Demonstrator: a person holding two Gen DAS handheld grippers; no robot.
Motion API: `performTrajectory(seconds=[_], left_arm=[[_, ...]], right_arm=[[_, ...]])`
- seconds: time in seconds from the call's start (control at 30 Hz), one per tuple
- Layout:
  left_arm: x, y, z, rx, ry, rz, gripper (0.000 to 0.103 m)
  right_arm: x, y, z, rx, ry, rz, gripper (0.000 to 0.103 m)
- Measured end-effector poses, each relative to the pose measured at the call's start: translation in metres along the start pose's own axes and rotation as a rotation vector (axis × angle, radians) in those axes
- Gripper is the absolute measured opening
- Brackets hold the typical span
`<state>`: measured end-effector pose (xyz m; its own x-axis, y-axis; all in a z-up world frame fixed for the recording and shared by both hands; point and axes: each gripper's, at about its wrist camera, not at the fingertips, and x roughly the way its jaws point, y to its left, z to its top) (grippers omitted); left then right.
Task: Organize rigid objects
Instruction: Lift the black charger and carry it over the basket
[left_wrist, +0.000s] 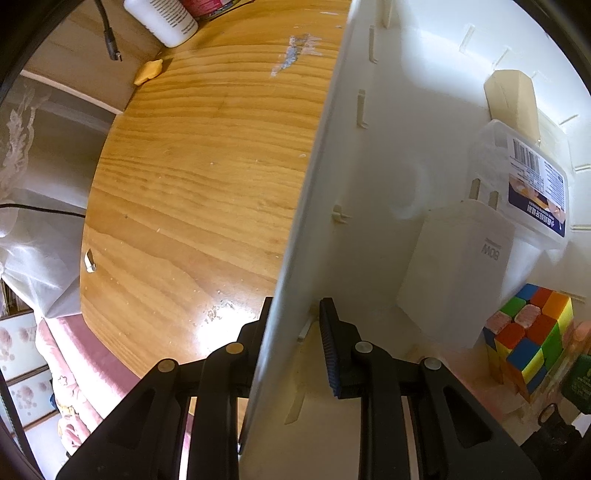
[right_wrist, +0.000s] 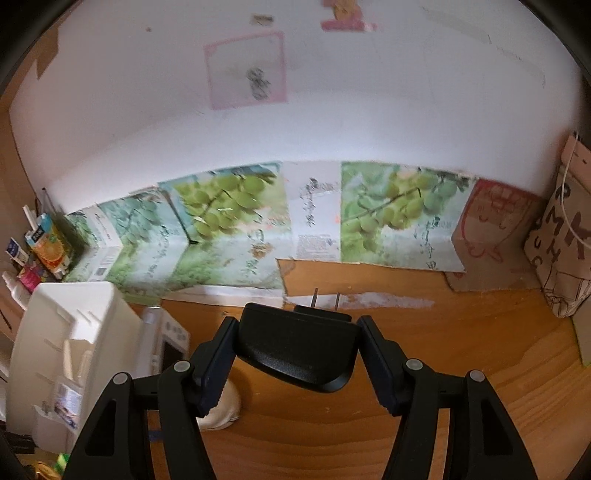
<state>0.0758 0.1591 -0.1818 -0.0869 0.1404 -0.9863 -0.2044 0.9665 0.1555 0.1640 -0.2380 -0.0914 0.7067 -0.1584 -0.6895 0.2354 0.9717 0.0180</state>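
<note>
Pointing straight down, my left gripper (left_wrist: 295, 306) is shut on the near wall of a white plastic bin (left_wrist: 325, 166), one finger outside it and one inside. The bin holds a white charger (left_wrist: 454, 273), a colour cube (left_wrist: 528, 332), a clear labelled box (left_wrist: 524, 173) and a tan block (left_wrist: 511, 96). My right gripper (right_wrist: 297, 325) is shut on a black plug adapter (right_wrist: 299, 350), held above the wooden table (right_wrist: 461, 332) with its two prongs pointing away from me. The same bin (right_wrist: 74, 321) stands at the left of the right wrist view.
A white device with a small screen (right_wrist: 166, 339) and a beige lump (right_wrist: 225, 410) lie beside the bin. Fruit-print cardboard (right_wrist: 221, 221) lines the wall; a paper bag (right_wrist: 565, 243) stands at the right. A white bottle (left_wrist: 162, 18), a yellow scrap (left_wrist: 147, 72) and a cable end (left_wrist: 110, 40) are near the table's far edge.
</note>
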Motion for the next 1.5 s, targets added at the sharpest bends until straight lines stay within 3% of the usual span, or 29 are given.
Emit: performTrajectory(seconds=[0.47, 0.9, 1.5], left_arm=[[-0.004, -0.008, 0.002, 0.107, -0.013, -0.028, 0.024], [-0.013, -0.024, 0.006, 0.265, -0.018, -0.034, 0.024], [-0.031, -0.056, 0.024, 0.462, -0.066, -0.028, 0.020]], right_arm=[[-0.059, 0.057, 0.007, -0.066, -0.072, 0.107, 0.065], [-0.095, 0.135, -0.024, -0.170, -0.057, 0.245, 0.065], [-0.117, 0.193, -0.079, -0.236, 0.014, 0.240, 0.066]])
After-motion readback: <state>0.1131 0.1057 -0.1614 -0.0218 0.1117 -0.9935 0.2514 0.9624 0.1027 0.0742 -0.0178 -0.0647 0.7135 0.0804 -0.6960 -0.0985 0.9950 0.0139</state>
